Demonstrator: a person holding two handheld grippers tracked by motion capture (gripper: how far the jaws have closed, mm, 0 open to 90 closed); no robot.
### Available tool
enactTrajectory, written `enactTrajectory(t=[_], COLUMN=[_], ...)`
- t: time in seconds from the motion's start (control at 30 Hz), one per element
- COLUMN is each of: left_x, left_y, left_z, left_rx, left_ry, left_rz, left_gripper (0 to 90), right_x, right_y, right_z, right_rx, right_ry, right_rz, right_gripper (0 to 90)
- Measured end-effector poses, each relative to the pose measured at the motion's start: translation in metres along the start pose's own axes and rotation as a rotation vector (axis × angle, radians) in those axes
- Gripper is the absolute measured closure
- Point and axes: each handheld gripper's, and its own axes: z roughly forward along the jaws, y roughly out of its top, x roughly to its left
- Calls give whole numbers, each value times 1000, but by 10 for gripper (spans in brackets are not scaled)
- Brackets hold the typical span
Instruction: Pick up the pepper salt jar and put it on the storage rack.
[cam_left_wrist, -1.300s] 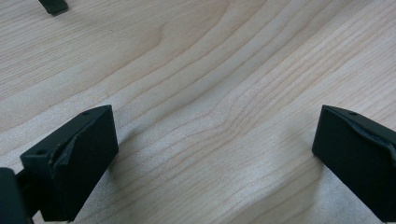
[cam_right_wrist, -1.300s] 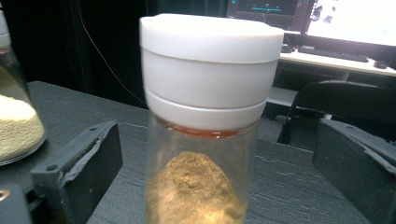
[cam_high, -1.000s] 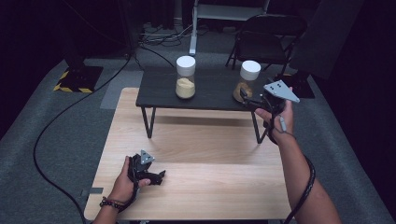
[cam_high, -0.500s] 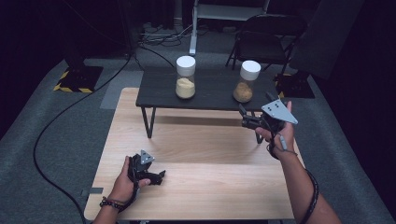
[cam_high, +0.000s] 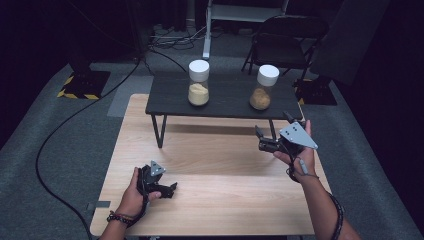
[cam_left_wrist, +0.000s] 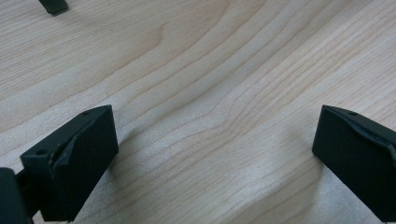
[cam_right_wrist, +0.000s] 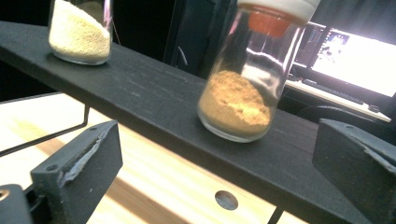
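Figure: I hold my right gripper (cam_high: 264, 136) raised above the wooden table (cam_high: 220, 165), just in front of the black raised shelf (cam_high: 225, 97), with its 2 jaws spread wide and nothing between them; the jar of brown powder (cam_right_wrist: 243, 88) nearest to it stands upright with its white cap on at the shelf's right end, apart from the jaws. A 2nd jar of pale grains (cam_high: 198, 83) stands farther left on the shelf, well apart from the first. My left gripper (cam_high: 167, 189) rests low on the wooden table near its front edge, jaws likewise apart and empty over bare wood.
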Motion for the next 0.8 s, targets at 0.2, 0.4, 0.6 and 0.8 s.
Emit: enactTrajectory(t=[0.2,0.4,0.6,0.8], left_x=[0,0,0,0], left_y=[0,0,0,0], left_z=[0,0,0,0], left_rx=[0,-1,0,-1], left_ry=[0,0,0,0], left_rz=[0,-1,0,-1], left_gripper=[5,5,5,5], right_x=[4,7,8,9], right_y=[-10,-22,-36,-48], right_z=[-5,-8,-11,-16], right_rx=[2,36,90,130], right_ry=[18,38,54,64], right_rz=[-7,-26,-38,-52], right_gripper=[14,14,14,14])
